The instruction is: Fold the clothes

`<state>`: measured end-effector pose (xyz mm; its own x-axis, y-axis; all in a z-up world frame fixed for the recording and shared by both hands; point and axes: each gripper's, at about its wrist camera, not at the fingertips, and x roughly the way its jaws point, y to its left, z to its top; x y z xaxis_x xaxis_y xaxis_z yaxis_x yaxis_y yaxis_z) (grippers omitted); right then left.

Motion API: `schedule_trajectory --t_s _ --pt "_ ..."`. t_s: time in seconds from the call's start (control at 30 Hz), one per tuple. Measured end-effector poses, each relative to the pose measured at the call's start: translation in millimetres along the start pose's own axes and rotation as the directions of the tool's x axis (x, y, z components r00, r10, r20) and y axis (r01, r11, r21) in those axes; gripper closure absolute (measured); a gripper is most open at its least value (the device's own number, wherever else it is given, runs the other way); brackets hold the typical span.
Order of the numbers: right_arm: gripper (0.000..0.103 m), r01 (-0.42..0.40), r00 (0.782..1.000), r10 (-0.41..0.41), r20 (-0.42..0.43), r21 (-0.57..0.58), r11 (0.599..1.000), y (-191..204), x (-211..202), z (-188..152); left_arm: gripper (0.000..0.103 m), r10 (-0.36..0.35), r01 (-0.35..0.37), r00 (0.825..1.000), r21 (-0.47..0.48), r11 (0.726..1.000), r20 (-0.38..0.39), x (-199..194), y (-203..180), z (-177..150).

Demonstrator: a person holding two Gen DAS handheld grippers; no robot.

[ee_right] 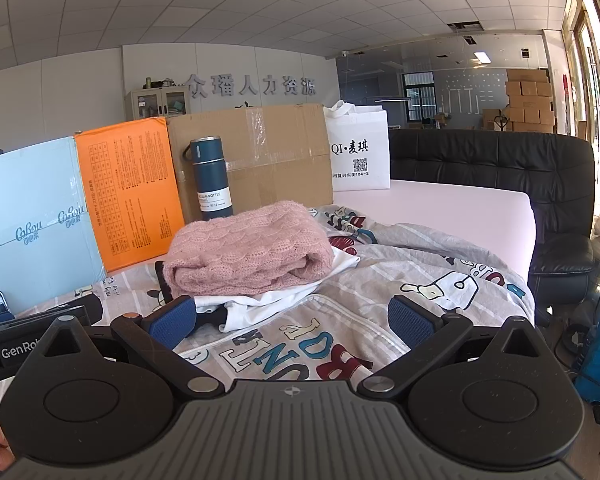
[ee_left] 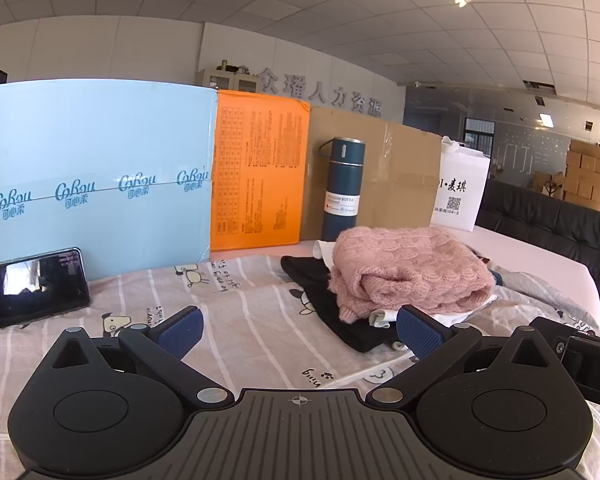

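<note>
- Seemingly, from the left wrist view, the left gripper (ee_left: 298, 330) is held with fingers spread wide and nothing between them; the pink sweater (ee_left: 408, 268) is seen ahead and to the right, stacked on a black garment (ee_left: 320, 292), long axis running left to right.
- From the right wrist view, the right gripper (ee_right: 292, 322) is likewise held wide open and unloaded, over the printed quilt (ee_right: 420, 276); the sweater lies ahead, slightly left, on a white garment (ee_right: 276, 300). Open bed is left to the right; boxes (ee_right: 252, 160) close off the back.
</note>
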<state>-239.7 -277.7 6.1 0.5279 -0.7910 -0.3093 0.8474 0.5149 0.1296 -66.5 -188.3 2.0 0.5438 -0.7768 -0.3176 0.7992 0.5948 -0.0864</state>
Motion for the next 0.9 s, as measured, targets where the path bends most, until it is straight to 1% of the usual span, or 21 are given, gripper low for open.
schedule_trajectory --t_s 0.9 --pt "0.0 -0.003 1.0 0.004 0.005 -0.013 1.0 1.0 0.1 1.5 0.0 0.004 -0.004 1.0 -0.001 1.0 -0.003 1.4 0.3 0.0"
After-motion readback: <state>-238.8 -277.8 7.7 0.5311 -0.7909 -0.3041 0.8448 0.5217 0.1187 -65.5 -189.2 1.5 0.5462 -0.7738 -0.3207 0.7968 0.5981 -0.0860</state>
